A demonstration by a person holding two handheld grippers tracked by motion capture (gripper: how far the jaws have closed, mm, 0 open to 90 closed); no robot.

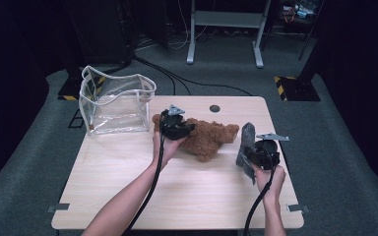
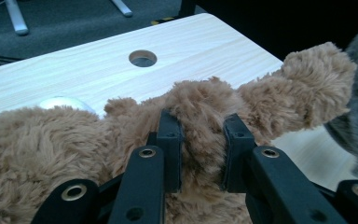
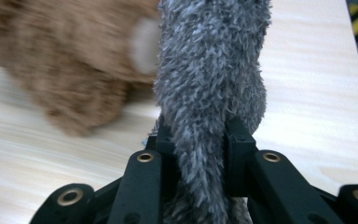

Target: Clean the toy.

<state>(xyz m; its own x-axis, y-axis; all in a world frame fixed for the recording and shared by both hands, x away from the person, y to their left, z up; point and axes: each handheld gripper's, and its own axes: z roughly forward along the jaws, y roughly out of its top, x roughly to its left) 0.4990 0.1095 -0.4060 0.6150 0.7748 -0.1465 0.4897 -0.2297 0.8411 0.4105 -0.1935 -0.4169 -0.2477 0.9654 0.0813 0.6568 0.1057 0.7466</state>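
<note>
Unlabelled wooden table (image 1: 128, 167), brown plush (image 1: 209, 137)

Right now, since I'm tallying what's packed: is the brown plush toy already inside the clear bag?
No, the brown plush toy lies on the table beside the clear bag.

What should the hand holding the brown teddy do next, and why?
Probably lift the brown teddy and carry it toward the clear bag. The left gripper already pinches its fur, and the bag stands open-topped just to the left on the table.
</note>
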